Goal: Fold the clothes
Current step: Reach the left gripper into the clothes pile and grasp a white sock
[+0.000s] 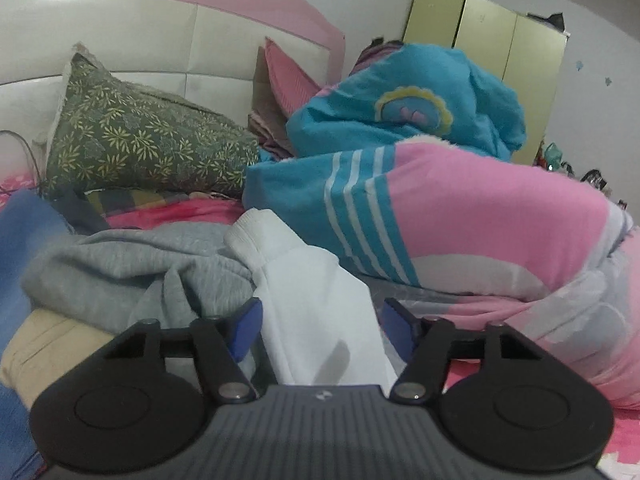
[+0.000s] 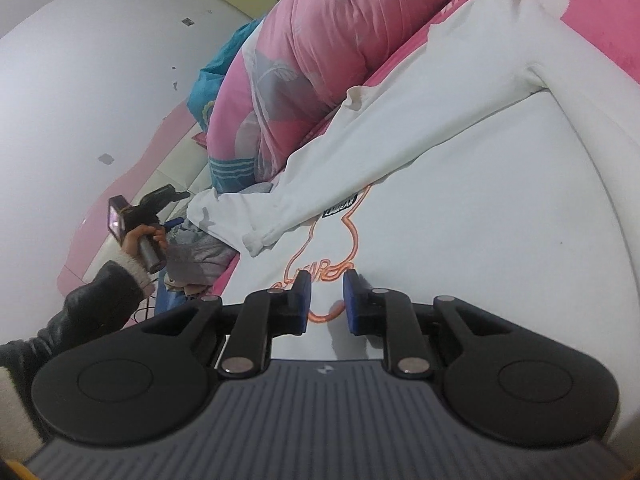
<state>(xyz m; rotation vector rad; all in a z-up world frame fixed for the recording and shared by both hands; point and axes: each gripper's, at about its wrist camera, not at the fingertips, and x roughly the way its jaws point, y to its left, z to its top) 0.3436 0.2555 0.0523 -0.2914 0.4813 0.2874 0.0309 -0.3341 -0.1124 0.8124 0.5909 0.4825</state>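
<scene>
A white sweatshirt (image 2: 460,220) with an orange outline print (image 2: 320,272) lies flat on the pink bed. One sleeve (image 2: 320,176) is folded across its chest. In the left wrist view another white sleeve (image 1: 304,288) runs up between the blue pads of my left gripper (image 1: 320,312), its ribbed cuff (image 1: 256,232) sticking out past them. The jaws stand wide and do not squeeze the cloth. My right gripper (image 2: 327,292) hovers over the print, its pads a narrow gap apart with nothing held. The left gripper (image 2: 182,208) shows at the sweatshirt's far end.
A grey garment (image 1: 120,264) and a beige one (image 1: 48,344) are heaped left of the sleeve. A green leaf-print pillow (image 1: 140,140) leans on the white headboard (image 1: 140,40). A bulky blue and pink quilt (image 1: 440,208) fills the right. A yellow wardrobe (image 1: 500,60) stands behind.
</scene>
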